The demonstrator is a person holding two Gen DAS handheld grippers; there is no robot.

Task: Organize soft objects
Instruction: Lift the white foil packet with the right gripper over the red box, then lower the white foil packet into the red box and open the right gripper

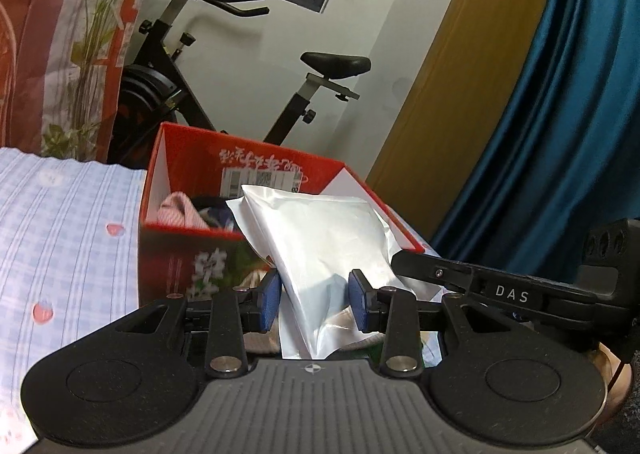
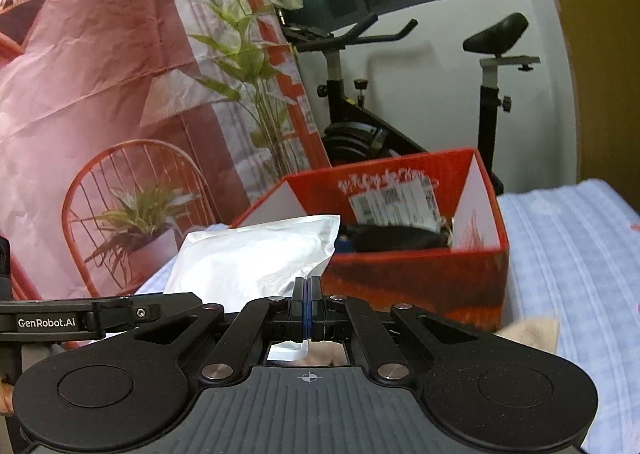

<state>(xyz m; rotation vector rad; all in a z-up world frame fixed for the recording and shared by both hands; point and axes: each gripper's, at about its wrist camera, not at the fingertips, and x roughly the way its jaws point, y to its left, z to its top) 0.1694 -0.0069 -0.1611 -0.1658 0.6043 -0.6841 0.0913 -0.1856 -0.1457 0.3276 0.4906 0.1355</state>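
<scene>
Two hand-held grippers hide silver pouch (image 1: 320, 246) bottom.

Exercise bike (image 1: 240, 66) against white wall (image 1: 380, 34)

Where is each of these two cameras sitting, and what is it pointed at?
Left wrist: on the left gripper, facing the red box; its fingers hold a silver pouch; the right gripper's arm shows.
Right wrist: on the right gripper, fingers shut on the pouch's edge.
Shared: pouch, box, exercise bike, checked bedding.
</scene>
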